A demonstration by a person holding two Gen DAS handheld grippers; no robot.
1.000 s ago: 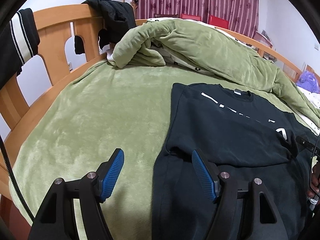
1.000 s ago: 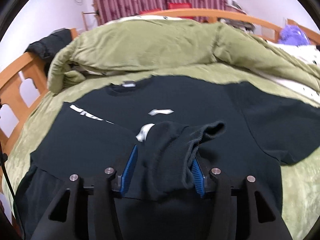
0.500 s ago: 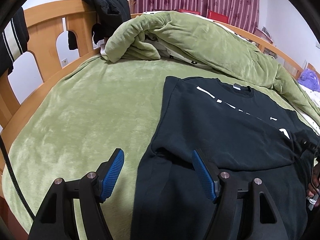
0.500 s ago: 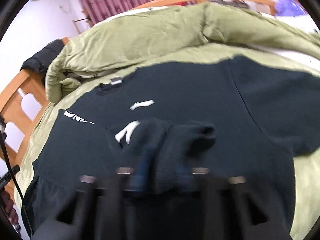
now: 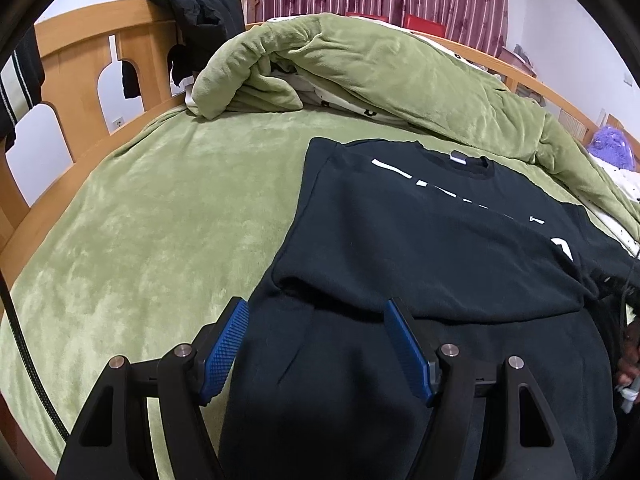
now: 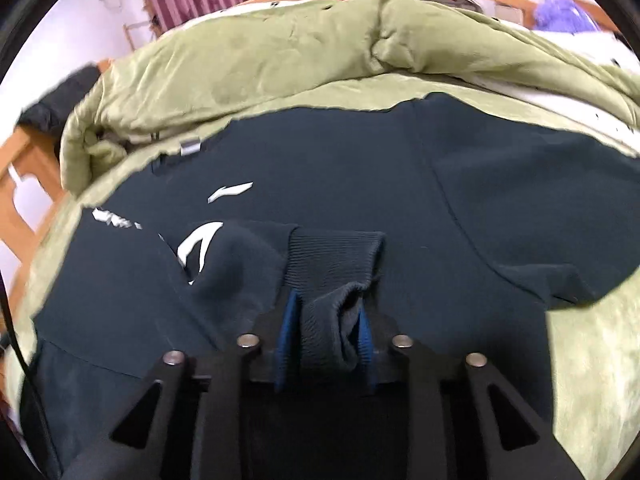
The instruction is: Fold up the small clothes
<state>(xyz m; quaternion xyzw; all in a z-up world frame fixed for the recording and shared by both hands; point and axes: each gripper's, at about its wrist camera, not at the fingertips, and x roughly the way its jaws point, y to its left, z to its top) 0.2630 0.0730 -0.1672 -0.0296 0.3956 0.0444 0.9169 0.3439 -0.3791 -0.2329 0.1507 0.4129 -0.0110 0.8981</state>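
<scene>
A black sweatshirt (image 5: 432, 240) with white lettering lies flat on the green bed cover, collar away from me; it also shows in the right wrist view (image 6: 360, 176). Its left sleeve is folded across the chest. My left gripper (image 5: 316, 340) is open and empty, low over the shirt's lower left part, its blue pads straddling the cloth without closing. My right gripper (image 6: 326, 316) is shut on the ribbed cuff (image 6: 332, 264) of the folded sleeve, holding it over the middle of the shirt. The other sleeve (image 6: 540, 216) lies spread out to the right.
A rumpled green quilt (image 5: 360, 76) is heaped along the far side of the bed. A wooden headboard (image 5: 80, 52) with dark clothes hung on it stands at the left. Bare green cover (image 5: 160, 220) lies left of the shirt. A purple plush (image 5: 612, 144) sits far right.
My right gripper has closed tighter on the sleeve cuff and carried it a little forward over the shirt. My left gripper has shifted slightly right over the shirt's lower part, still open.
</scene>
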